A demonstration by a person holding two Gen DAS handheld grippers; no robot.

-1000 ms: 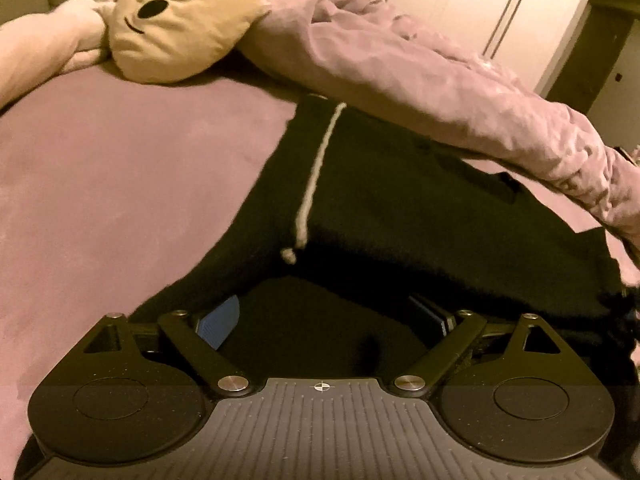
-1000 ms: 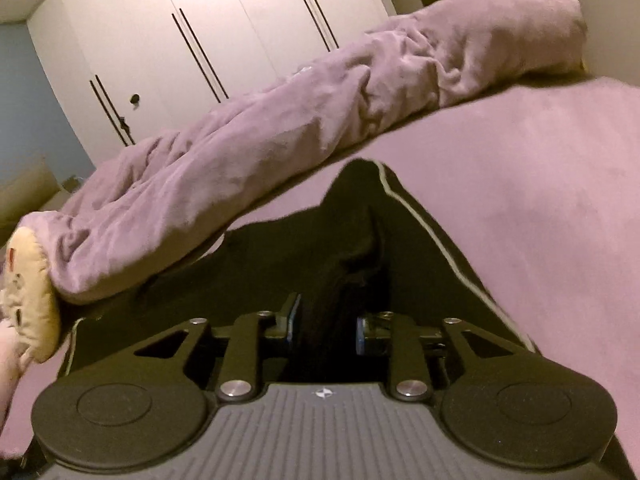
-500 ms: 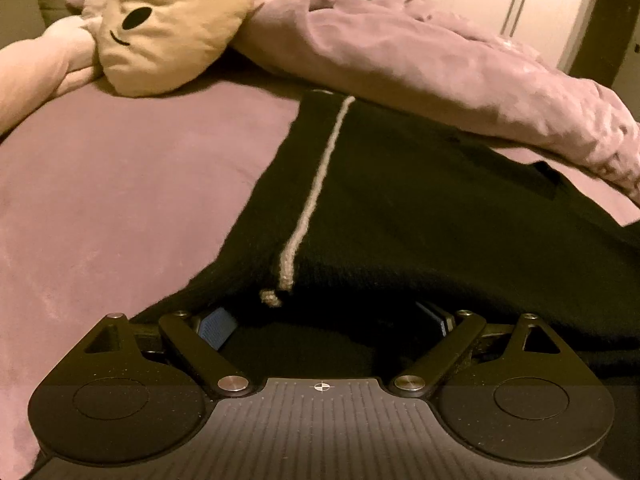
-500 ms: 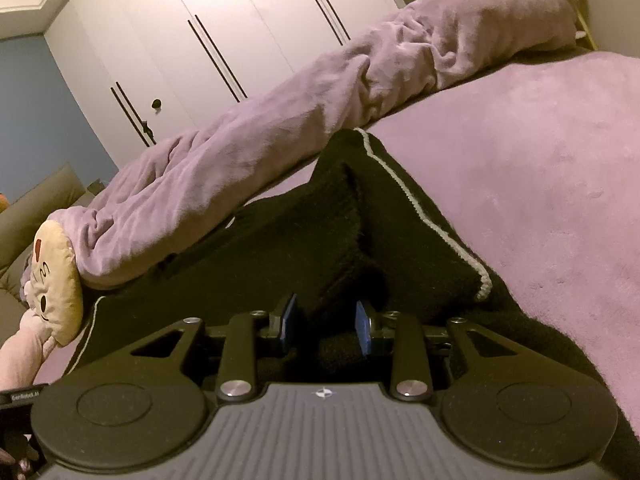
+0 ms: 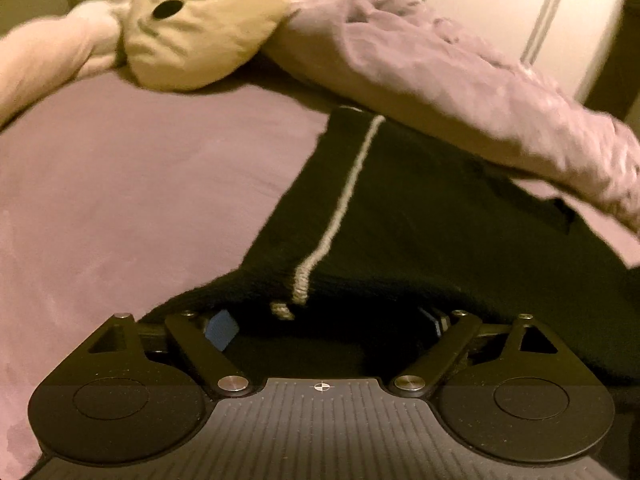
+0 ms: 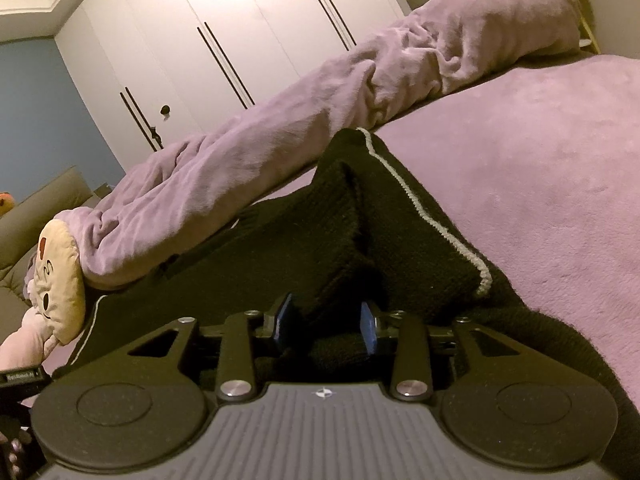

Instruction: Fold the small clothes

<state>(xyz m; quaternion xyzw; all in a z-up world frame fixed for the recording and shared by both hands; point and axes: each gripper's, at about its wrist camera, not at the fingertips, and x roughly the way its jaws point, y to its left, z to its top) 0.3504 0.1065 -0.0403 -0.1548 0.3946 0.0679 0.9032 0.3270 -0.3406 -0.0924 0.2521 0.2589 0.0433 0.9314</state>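
Note:
A black knitted garment (image 5: 420, 220) with a thin white stripe (image 5: 344, 192) lies spread on the purple bed cover (image 5: 120, 200). My left gripper (image 5: 328, 322) sits low over its near folded edge. Its jaws are wide apart and closing, and the edge lies between the blue pads (image 5: 222, 328) without being pressed. In the right wrist view the garment (image 6: 340, 220) rises in a bunched ridge that runs into my right gripper (image 6: 327, 322). Those jaws are opening, and the knit sits loose between the pads (image 6: 368, 328). The stripe (image 6: 420, 208) runs down the right side of the ridge.
A long rolled purple blanket (image 6: 280, 140) lies along the garment's far side, also in the left wrist view (image 5: 440, 80). A plush toy with a yellow face (image 5: 208, 28) lies at the blanket's end. White wardrobe doors (image 6: 200, 32) stand behind the bed.
The right gripper's pads have spread apart around the ridge of knit. In the left view the striped edge has sunk flatter and come nearer to the fingers.

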